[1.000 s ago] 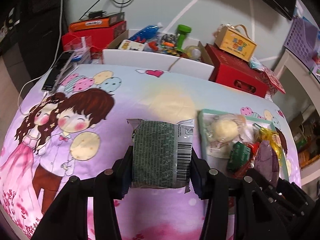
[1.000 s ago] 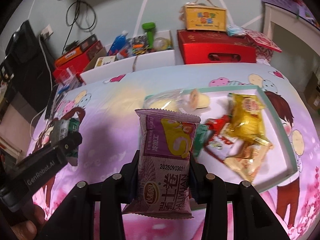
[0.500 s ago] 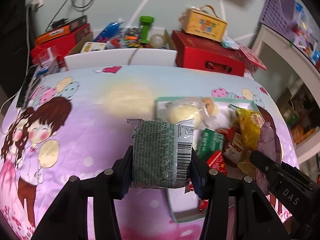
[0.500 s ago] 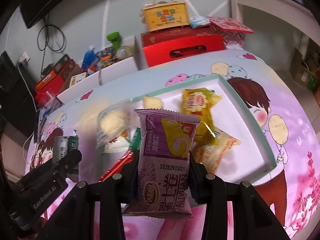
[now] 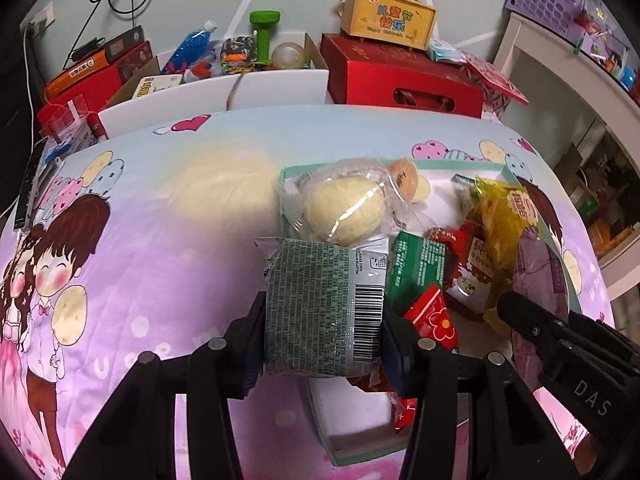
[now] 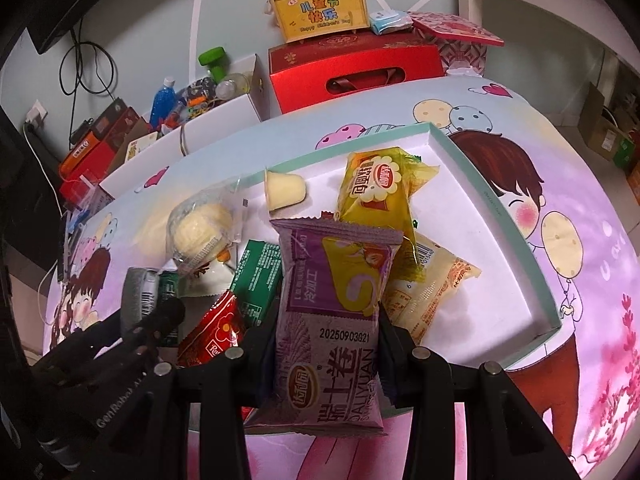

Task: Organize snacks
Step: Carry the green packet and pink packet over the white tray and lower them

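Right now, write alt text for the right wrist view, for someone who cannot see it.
The right tongs grip a purple plastic snack packet upright above a white, teal-rimmed tray that holds a yellow wrapped snack, a pale jelly cup and other packets. The left tongs hold a dark green packet at the left.

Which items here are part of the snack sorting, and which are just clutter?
In the job:
green packet held in the left gripper
purple packet held in the right gripper
tray with the yellow packet and wrapped bun

Just lying about:
red gift box
yellow carry box
green dumbbell
blue bottle
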